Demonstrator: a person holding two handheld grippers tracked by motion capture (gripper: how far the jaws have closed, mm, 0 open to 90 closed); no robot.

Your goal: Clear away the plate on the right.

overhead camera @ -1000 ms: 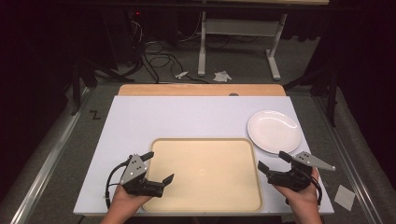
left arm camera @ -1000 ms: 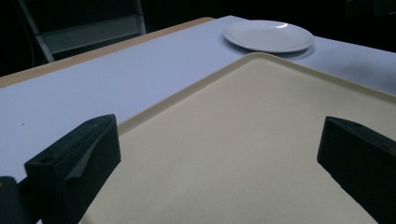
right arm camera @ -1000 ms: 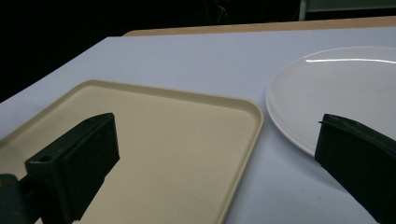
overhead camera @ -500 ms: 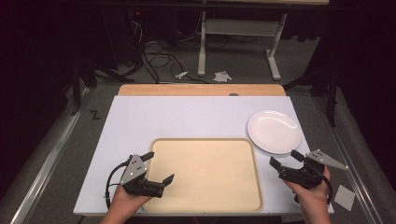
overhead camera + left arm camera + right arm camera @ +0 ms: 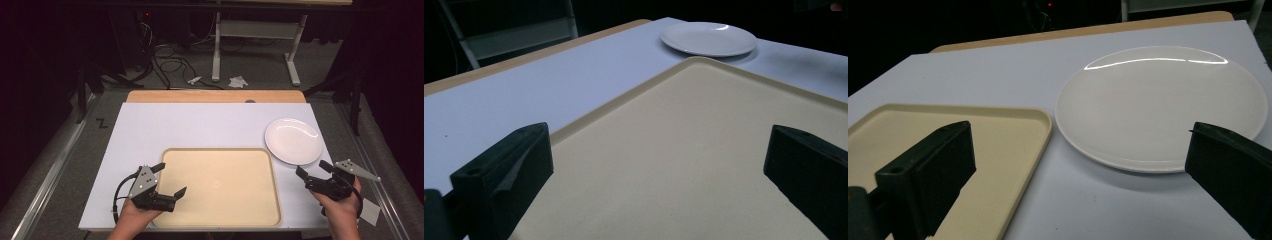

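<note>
Since a second ago the right gripper point(image 5: 312, 173) has drawn back from the tray's right edge toward the lower right of the high view, while the left gripper point(image 5: 170, 181) has stayed at the tray's lower left corner.

The white plate point(image 5: 293, 141) lies flat on the white tabletop point(image 5: 200, 127), right of centre in the high view, just beside the tray's upper right corner. In the right gripper view the plate point(image 5: 1160, 107) lies ahead of the jaws, which stand wide apart and hold nothing; most of it shows between them, nearer the right jaw, whose tip overlaps its near edge in the picture. It is round, shallow, plain and glossy, with a bright streak of light along its far rim, and nothing rests on it.

The cream rectangular tray point(image 5: 220, 185) sits at the near middle of the table, rim raised, corners rounded. In the left gripper view the tray point(image 5: 684, 150) spreads between that gripper's jaws, also wide apart and empty, and the plate point(image 5: 709, 38) appears at the upper right, well apart from them.

A wooden strip point(image 5: 215, 96) borders the table's far edge. Beyond it, on the grey floor at the top of the high view, lie black cables point(image 5: 167, 62) and crumpled paper scraps point(image 5: 238, 81).
</note>
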